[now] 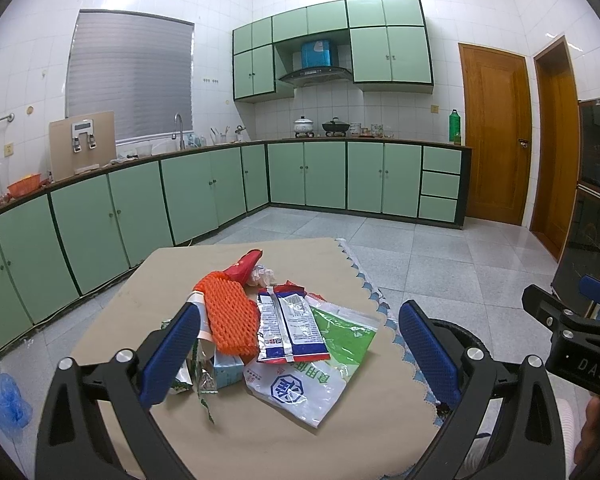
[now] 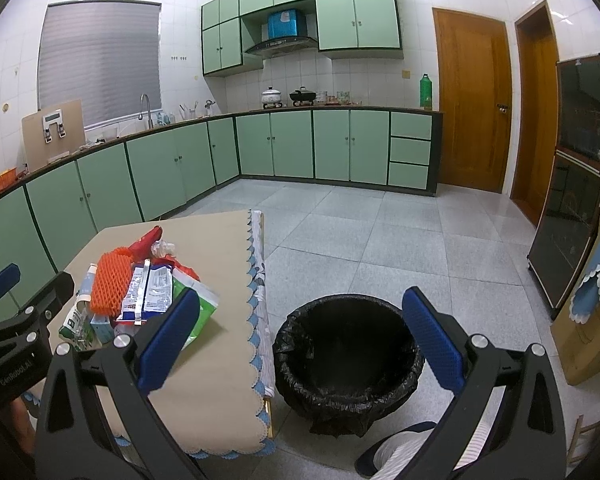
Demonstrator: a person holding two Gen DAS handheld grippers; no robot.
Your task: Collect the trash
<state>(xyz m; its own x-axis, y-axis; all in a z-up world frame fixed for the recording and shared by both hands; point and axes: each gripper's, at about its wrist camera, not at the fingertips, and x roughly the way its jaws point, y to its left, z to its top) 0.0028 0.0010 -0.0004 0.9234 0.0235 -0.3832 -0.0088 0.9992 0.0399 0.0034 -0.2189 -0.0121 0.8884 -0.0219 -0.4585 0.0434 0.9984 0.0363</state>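
The trash lies in one loose pile on the counter [image 1: 260, 440], which carries a beige cloth with a scalloped blue edge. On top of the pile: an orange foam net [image 1: 230, 316], a blue-and-white wrapper [image 1: 288, 330] beside it, and under both a clear bag [image 1: 312, 376] with green print. A red wrapper [image 1: 246, 264] and a crumpled tissue [image 1: 262, 274] lie at the far end. A small carton [image 1: 228, 370] and foil scraps sit at the near left edge of the pile.

The bin [image 2: 348, 356], lined with a black bag, stands on the floor just beside the counter's right edge. No trash is visible inside it.

The left claw [image 1: 300, 354] hangs over the near side of the pile, jaws spread wide, holding nothing. The right claw [image 2: 300, 344] is also wide open and empty; it points between the counter edge and the bin.

Step in hand, as judged: the start of collection. No piece is gripped and the pile appears untouched.

Next move, as judged:
- Lower the left claw onto a top item; the net or the wrapper is the most exposed.
- Close on a raised fold, since flat film gives the pads little to pinch.
- Lift clear of the pile, carry right past the counter edge, and release over the bin.

Light film may drag neighbouring pieces along.
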